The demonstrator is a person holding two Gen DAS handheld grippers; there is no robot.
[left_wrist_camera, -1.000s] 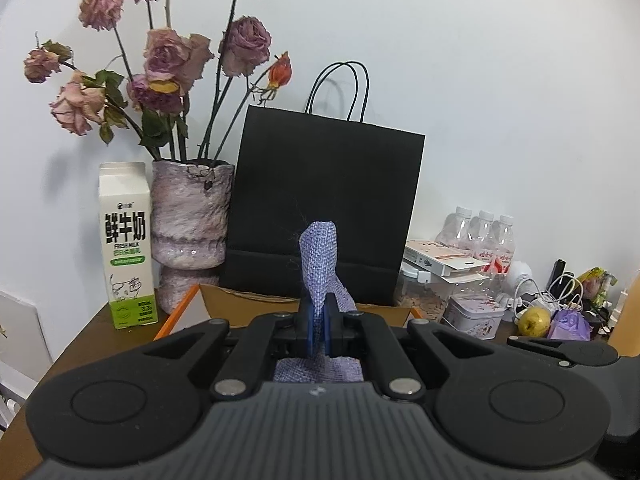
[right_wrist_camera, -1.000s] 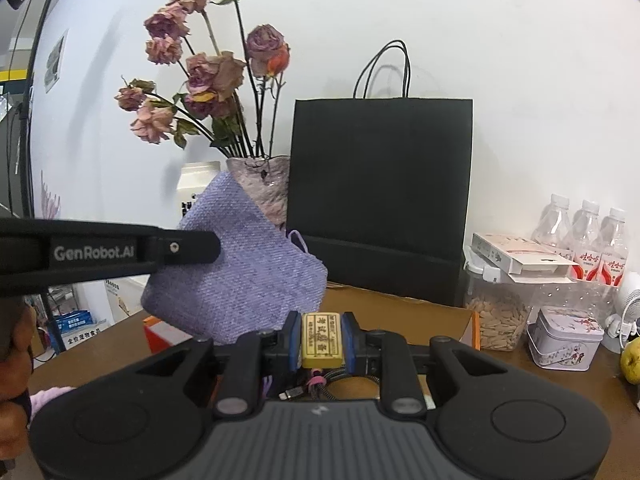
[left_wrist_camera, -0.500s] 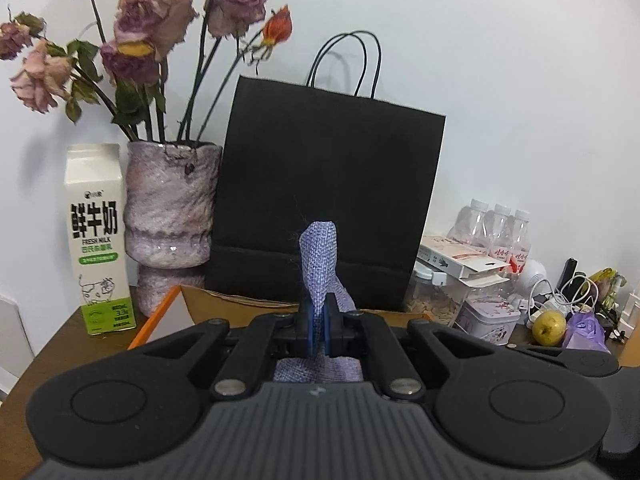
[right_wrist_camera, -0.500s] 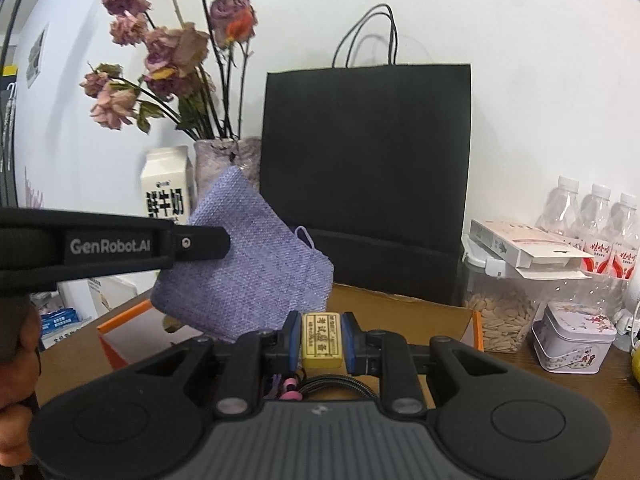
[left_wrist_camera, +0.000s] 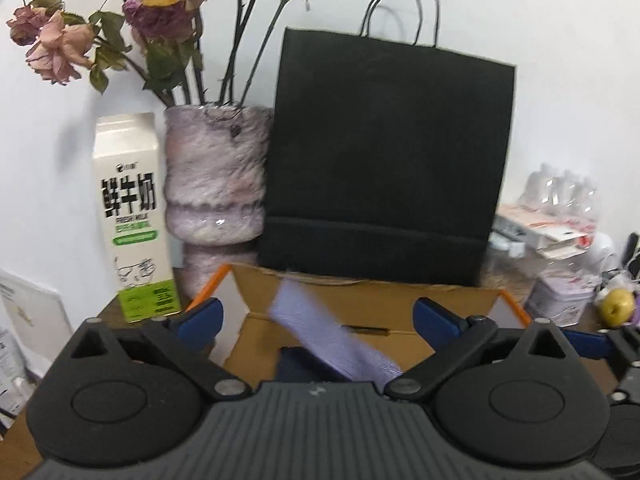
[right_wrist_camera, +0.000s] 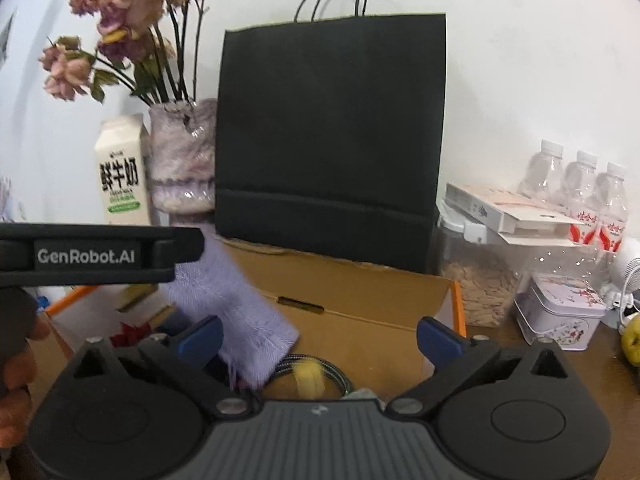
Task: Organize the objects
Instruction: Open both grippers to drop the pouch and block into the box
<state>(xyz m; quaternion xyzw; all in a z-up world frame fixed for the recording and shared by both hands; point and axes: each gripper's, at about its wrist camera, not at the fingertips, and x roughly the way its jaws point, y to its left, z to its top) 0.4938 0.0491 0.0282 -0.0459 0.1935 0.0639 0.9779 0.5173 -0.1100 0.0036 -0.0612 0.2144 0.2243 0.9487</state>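
Both grippers hang over an open cardboard box (left_wrist_camera: 360, 300) with orange-edged flaps, which also shows in the right wrist view (right_wrist_camera: 360, 296). My left gripper (left_wrist_camera: 318, 316) is open; a purple woven pouch (left_wrist_camera: 320, 336) is blurred between its fingers, tilted and dropping into the box. My right gripper (right_wrist_camera: 318, 334) is open; a small yellow block (right_wrist_camera: 306, 378) is blurred below it, above a coiled cable (right_wrist_camera: 320, 364) in the box. The pouch (right_wrist_camera: 236, 304) shows at left there, under the left gripper's body (right_wrist_camera: 88, 254).
A black paper bag (left_wrist_camera: 384, 160) stands behind the box. A vase of dried roses (left_wrist_camera: 216, 176) and a milk carton (left_wrist_camera: 132, 216) stand at left. Water bottles (right_wrist_camera: 580, 192), a seed jar (right_wrist_camera: 480, 276), a tin (right_wrist_camera: 560, 312) and a yellow fruit (left_wrist_camera: 618, 306) crowd the right.
Both grippers have opened. The left let go of the purple pouch, the right let go of the yellow block; both things are falling into the box. Both views have dipped lower.
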